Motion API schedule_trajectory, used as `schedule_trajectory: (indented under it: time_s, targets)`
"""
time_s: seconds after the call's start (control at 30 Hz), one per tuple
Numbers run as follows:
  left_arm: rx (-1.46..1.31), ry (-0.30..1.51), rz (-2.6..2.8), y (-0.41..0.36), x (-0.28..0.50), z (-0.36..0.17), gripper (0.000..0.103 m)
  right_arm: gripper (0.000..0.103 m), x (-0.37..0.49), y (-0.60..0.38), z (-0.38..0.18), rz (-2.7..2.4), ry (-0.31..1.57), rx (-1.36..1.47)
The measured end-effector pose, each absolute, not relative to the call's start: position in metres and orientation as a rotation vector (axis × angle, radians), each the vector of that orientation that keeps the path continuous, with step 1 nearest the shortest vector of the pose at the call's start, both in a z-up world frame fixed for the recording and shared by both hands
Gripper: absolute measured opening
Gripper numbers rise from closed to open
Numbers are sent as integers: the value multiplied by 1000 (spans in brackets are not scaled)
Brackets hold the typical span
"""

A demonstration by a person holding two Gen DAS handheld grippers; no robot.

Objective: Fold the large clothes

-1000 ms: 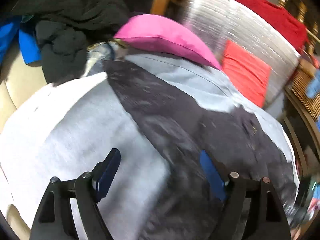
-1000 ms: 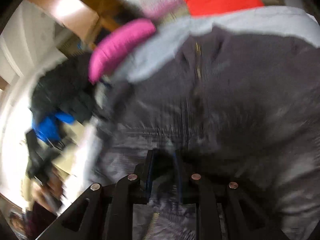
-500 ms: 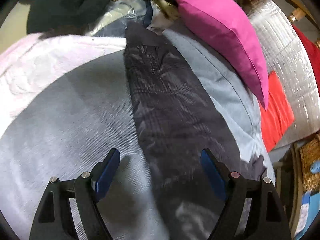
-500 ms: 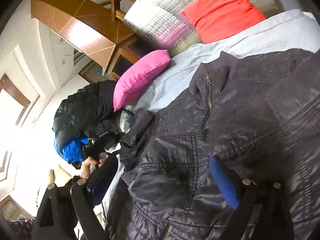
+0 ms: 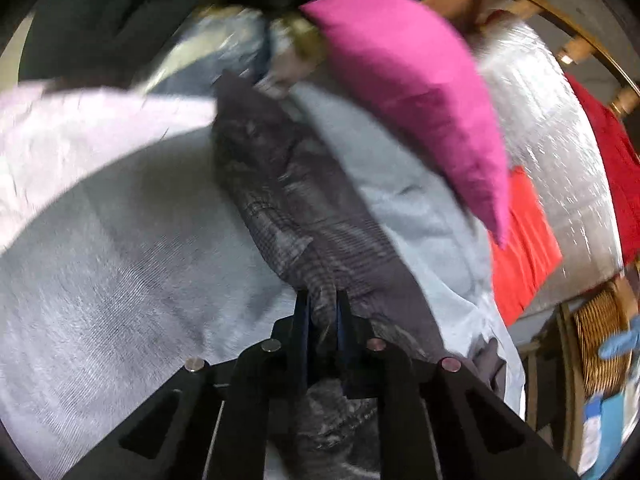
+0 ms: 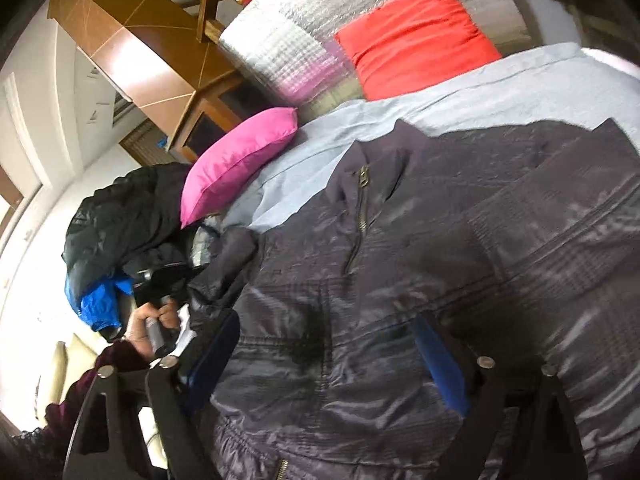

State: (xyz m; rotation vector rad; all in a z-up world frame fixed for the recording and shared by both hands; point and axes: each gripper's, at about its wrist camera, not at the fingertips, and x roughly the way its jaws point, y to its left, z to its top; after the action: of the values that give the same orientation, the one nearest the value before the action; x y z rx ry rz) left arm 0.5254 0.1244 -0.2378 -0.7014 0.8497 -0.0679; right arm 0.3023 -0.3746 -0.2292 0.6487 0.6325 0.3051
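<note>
Left wrist view: left gripper (image 5: 322, 312) pinches the dark shiny quilted jacket's (image 6: 400, 300) sleeve (image 5: 296, 220) on the pale grey bedsheet (image 5: 120, 280), likely to fold it inward. Right gripper (image 6: 324, 354) hovers over the body, jaws wide, narrowing, holding nothing.

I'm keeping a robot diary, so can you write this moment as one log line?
left gripper: shut on dark shiny quilted jacket sleeve | right gripper: jaws closing, jacket between, not gripped | step: fold sleeve

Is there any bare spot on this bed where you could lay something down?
Yes: the grey sheet left of the dark jacket is bare, and a pale blue strip runs between the jacket's collar and the pink pillow and red pillow. The corner behind the pink pillow is heaped with dark clothes.
</note>
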Motion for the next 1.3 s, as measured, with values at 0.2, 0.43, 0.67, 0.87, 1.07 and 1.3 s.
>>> schedule_trajectory:
  time_s: [0.2,0.43,0.67,0.87,1.07,1.3]
  targets:
    - [-547,787,-172,79,489,-183,8,85,294,-389,-219,270,599,667]
    - [-285,758,-356,-34,405,-151,8,85,283,-409,-209,219,574,692]
    - [-176,948,-381,-87,343,-228,27,85,264,-442,-205,171,550,751]
    - [-506,907,-450,-11,303,-215,72,85,246,-462,-198,139,517,762]
    - [-595,902,-329,42,323,-190,73,85,240,-463,-196,155,513,785]
    - [-785,1007,-172,62,418,-226,73,85,237,-447,-191,181,515,715]
